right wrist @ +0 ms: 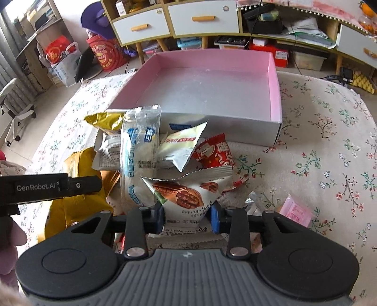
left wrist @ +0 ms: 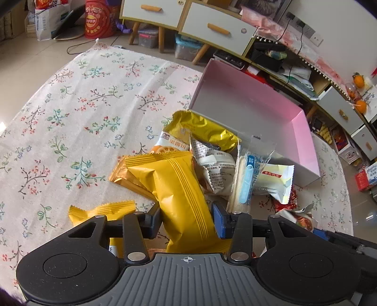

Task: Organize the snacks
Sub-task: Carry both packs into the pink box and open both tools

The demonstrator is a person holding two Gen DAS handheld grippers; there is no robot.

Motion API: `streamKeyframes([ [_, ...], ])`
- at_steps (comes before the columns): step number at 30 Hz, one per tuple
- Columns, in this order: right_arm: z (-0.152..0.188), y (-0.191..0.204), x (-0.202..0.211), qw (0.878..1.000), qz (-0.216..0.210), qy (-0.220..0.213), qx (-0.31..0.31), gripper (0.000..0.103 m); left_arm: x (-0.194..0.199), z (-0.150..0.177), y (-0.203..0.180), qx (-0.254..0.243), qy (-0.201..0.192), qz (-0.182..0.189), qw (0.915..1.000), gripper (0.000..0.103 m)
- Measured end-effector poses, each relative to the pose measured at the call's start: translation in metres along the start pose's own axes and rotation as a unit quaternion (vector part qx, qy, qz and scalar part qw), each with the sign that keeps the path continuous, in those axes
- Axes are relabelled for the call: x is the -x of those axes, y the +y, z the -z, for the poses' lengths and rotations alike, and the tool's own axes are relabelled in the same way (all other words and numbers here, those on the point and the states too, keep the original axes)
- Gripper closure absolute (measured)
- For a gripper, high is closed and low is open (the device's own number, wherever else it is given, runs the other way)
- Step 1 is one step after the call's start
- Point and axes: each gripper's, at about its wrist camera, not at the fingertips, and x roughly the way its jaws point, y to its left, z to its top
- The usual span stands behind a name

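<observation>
Yellow snack packet point(left wrist: 181, 195) clamped in left gripper point(left wrist: 187, 220), pecan packet point(right wrist: 186, 200) clamped in right gripper point(right wrist: 187, 219)

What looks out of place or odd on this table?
The snack packets lie in a jumbled heap on the floral cloth, overlapping at all angles, while the pink box behind them is empty. Nothing looks torn or spilled.

White drawer cabinets point(right wrist: 169, 21), red bag point(left wrist: 97, 18), oranges point(left wrist: 359, 80), floral tablecloth point(left wrist: 70, 106).
</observation>
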Motion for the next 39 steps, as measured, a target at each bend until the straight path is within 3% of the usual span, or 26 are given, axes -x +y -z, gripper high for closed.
streamKeyframes([
  [22, -0.019, -0.030, 0.031, 0.992, -0.026, -0.076, -0.101, 0.070, 0.055, -0.016, 0.023, 0.043, -0.064, 0.081, 0.9937, 0.067],
  [29, -0.032, -0.036, 0.028, 0.987, -0.037, -0.107, -0.117, 0.070, 0.036, -0.053, -0.002, -0.016, -0.065, 0.098, 0.9929, 0.067],
  [39, -0.062, -0.054, 0.012, 0.979, -0.020, -0.158, -0.126, 0.070, -0.013, -0.105, -0.037, -0.097, -0.107, 0.100, 0.9845, 0.066],
])
